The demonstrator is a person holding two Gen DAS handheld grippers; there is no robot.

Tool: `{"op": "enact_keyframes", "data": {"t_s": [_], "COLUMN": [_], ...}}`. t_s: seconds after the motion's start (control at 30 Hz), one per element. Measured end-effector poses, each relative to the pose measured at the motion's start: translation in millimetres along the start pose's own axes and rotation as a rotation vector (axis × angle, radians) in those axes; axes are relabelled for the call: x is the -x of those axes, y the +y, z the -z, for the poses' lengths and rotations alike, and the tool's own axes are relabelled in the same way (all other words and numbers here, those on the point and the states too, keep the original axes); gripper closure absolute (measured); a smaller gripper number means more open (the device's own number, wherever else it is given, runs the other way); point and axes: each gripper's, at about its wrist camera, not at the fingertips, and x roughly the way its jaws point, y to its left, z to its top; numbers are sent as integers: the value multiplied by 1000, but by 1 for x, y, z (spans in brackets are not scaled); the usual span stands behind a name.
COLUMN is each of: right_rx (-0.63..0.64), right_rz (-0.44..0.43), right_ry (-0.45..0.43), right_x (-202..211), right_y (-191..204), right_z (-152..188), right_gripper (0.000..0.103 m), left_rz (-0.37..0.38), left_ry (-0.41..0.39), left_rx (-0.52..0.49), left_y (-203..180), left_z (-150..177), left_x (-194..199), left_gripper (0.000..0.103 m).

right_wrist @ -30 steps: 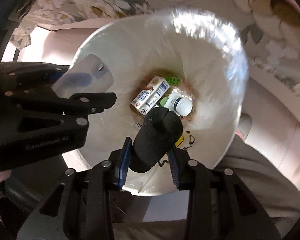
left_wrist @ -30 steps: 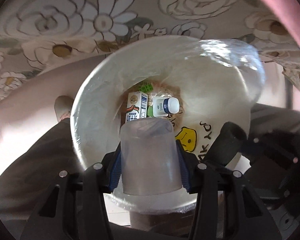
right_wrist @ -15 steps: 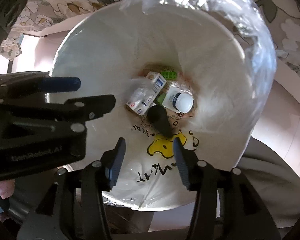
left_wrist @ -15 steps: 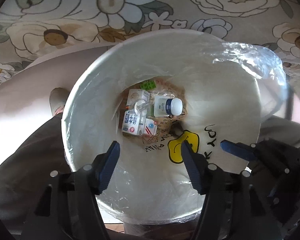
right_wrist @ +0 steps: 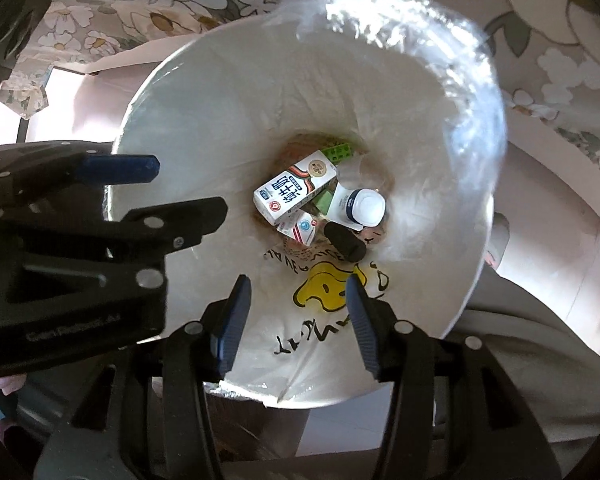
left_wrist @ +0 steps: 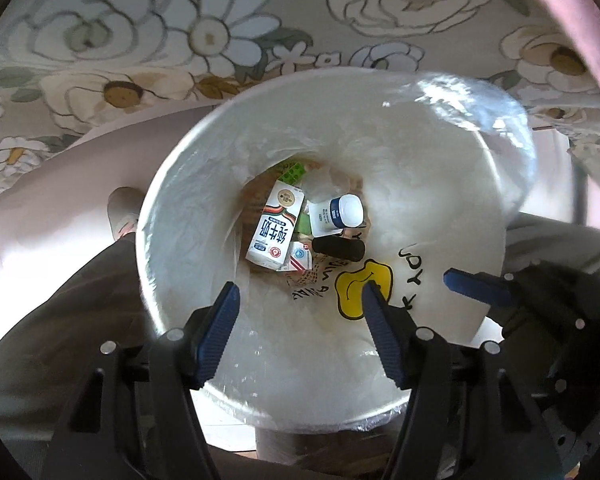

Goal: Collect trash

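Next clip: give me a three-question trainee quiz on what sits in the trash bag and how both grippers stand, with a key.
1. True or false: the left gripper holds a clear cup.
2. Multiple choice: in the trash bag, the black foam cylinder lies nearest to which item? A) green block B) white bottle with a blue band C) bag rim
3. Fill in: the large milk carton lies on its ____.

Key:
1. False; both it and the right gripper stand open and empty above the bag.
2. B
3. side
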Motion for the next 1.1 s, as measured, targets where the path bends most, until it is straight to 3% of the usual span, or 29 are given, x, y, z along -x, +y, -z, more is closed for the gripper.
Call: {"op": "enact_keyframes", "data": {"t_s": [0.17,0.47,0.57,0.67,0.93,1.1], "right_rx": [9,66,83,106,154,130], "right_rz": [19,89,126,149,194,178], "right_ry": [-37,-211,-277,-324,-472,-556], "right_x": [28,125,156,183,247,278], "right_y": [1,16,22,30,54,63], "right_z": [9,30,41,52,90,119], "right_gripper": [53,52,44,42,34,30], "left_rz": [-10,-57,-42,-58,-113,-124], "left_ry": [-65,-246,-293,-352,-514,-598], "left_rx": [-8,-42,-68,-101,-172,-182], "left_y": [-1,-5,-13,-21,-45,-55], "left_z": [9,31,42,56,102,130], "left_x": [33,126,156,184,250,276], "left_gripper": [37,37,37,37,20,11]}}
